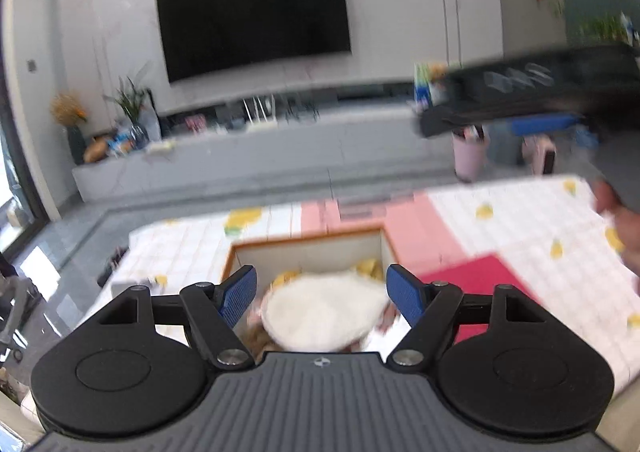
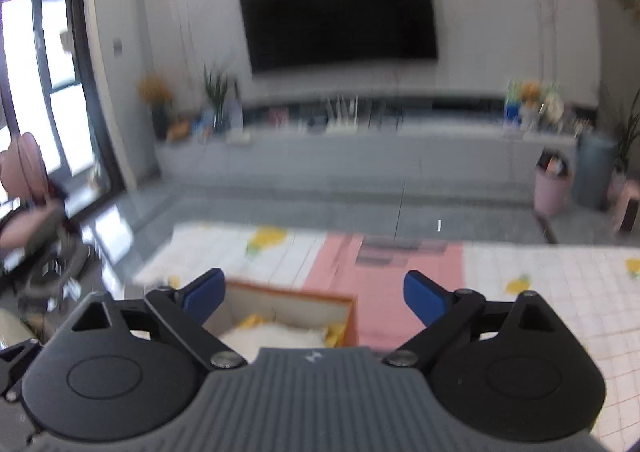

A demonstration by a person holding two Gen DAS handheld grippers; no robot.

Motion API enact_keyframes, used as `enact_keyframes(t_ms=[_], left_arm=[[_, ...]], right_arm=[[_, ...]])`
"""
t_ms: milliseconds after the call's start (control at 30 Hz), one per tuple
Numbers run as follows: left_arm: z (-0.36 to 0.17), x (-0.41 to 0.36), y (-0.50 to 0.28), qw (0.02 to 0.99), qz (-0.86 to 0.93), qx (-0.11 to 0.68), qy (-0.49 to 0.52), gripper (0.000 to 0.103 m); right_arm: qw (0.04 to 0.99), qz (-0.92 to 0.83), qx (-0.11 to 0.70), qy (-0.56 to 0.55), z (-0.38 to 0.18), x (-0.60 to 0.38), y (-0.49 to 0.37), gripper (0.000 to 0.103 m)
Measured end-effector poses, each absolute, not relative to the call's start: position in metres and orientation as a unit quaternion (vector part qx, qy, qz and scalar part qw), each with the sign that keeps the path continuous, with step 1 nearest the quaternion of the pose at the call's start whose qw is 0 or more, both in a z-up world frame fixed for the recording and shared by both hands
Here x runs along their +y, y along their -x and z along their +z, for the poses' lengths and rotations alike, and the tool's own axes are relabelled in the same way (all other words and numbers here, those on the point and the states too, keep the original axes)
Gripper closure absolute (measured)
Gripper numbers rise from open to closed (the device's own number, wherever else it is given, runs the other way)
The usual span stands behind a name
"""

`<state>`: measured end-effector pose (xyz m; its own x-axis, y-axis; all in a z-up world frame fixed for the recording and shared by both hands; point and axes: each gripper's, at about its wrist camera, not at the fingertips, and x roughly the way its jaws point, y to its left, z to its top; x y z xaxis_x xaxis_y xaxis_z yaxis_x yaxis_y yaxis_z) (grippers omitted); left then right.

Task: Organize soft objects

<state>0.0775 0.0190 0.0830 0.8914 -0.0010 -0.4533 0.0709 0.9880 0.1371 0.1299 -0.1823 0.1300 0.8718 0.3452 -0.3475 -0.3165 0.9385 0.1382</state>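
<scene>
An open box [image 1: 308, 244] with an orange rim stands on the tiled tablecloth. A white fluffy soft thing [image 1: 324, 312] lies in it, over yellow soft things [image 1: 368, 266]. My left gripper [image 1: 322, 294] hangs open above the box, its blue pads [image 1: 240, 292] clear of the white thing on both sides. In the right wrist view the same box [image 2: 292, 296] and the white soft thing [image 2: 276, 336] lie below and left of centre. My right gripper [image 2: 314, 296] is open wide with nothing between its pads. It also shows as a blurred black shape [image 1: 520, 92] at upper right.
The table carries a white tiled cloth with yellow prints [image 1: 520, 220], a pink mat [image 2: 400, 276] and a red mat [image 1: 476, 276]. A person's hand [image 1: 616, 220] shows at the right edge. Beyond are a grey floor, a long TV bench [image 2: 360, 156], a wall screen and a pink bin [image 2: 552, 188].
</scene>
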Motion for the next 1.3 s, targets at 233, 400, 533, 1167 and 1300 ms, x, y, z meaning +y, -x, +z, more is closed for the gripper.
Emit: enact_keyframes(t_ms=[233,400,533,1167,1300], left_arm=[[0.114,-0.013,-0.041,0.991,-0.019,0.121,-0.054,0.0],[0.115,-0.03,-0.019,0.995,-0.035,0.074,-0.058,0.0],[0.104,-0.04,-0.008,0.993,-0.038,0.087,-0.063,0.0],[0.044,-0.031,0.008,0.993,-0.027,0.105,-0.035,0.0],[0.029,-0.036,0.013,0.993,-0.036,0.101,-0.051,0.0]], right_arm=[[0.984,0.121,0.133,0.012,0.143,-0.233,-0.054,0.003],[0.982,0.091,0.152,-0.064,0.123,-0.263,-0.021,0.003],[0.978,0.083,0.154,-0.112,0.096,-0.28,-0.002,0.003],[0.983,0.084,0.163,-0.022,-0.013,-0.244,0.031,0.003],[0.979,0.085,0.179,-0.041,-0.02,-0.242,0.028,0.003]])
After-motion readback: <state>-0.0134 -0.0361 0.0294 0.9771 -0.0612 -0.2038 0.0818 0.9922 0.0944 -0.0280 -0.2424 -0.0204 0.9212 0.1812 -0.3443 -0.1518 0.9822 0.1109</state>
